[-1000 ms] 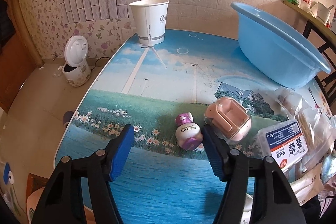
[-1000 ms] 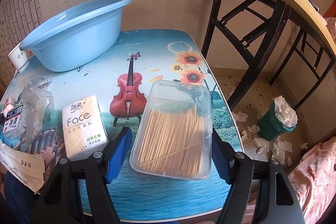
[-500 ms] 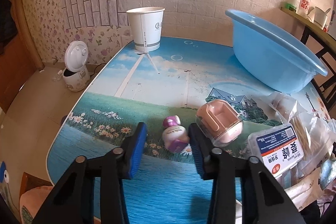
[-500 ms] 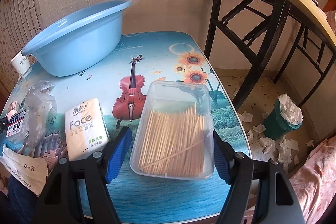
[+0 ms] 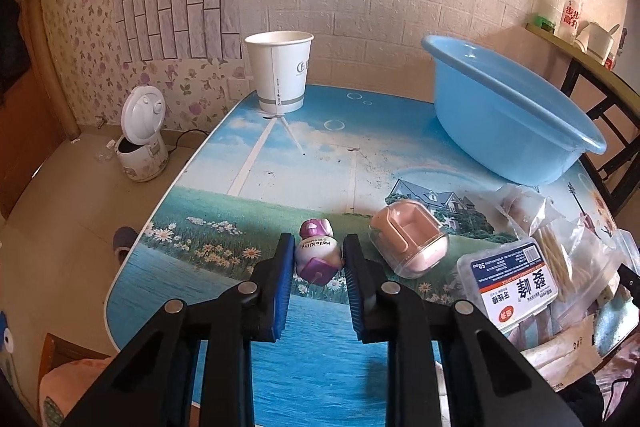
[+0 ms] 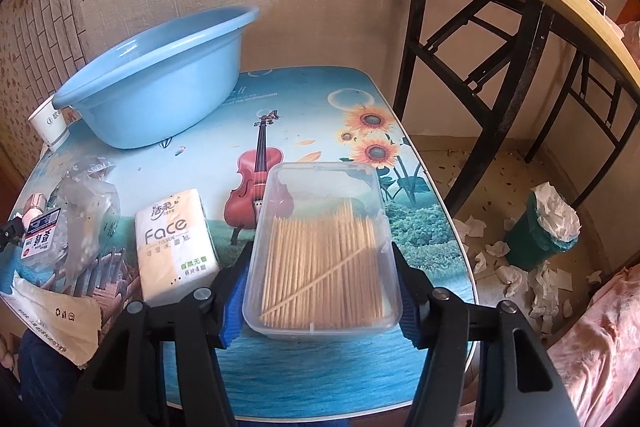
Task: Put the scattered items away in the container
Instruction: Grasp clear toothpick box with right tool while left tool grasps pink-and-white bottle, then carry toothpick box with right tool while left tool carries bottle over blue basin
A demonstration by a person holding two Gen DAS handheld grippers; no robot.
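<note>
A small white and purple Hello Kitty bottle [image 5: 318,253] lies on the table, between the blue pads of my left gripper [image 5: 317,245]. The jaws are closing and both pads meet its sides. In the right wrist view a clear plastic box of toothpicks [image 6: 324,259] sits near the table's front edge. My right gripper [image 6: 322,257] is closing on it, with both pads against the box's long sides. The light blue basin [image 5: 508,115], also the basin [image 6: 156,75] in the right wrist view, stands at the back of the table.
A pink case in a clear shell [image 5: 408,243], a labelled swab box [image 5: 516,283] and plastic bags [image 5: 560,227] lie right of the bottle. A paper cup [image 5: 280,71] stands at the back. A tissue pack [image 6: 174,239] lies left of the toothpick box. A folding table frame [image 6: 500,67] stands on the right.
My left gripper's jaws came together from wide apart onto the Hello Kitty bottle. My right gripper's jaws narrowed onto the sides of the toothpick box. Neither item has moved.
</note>
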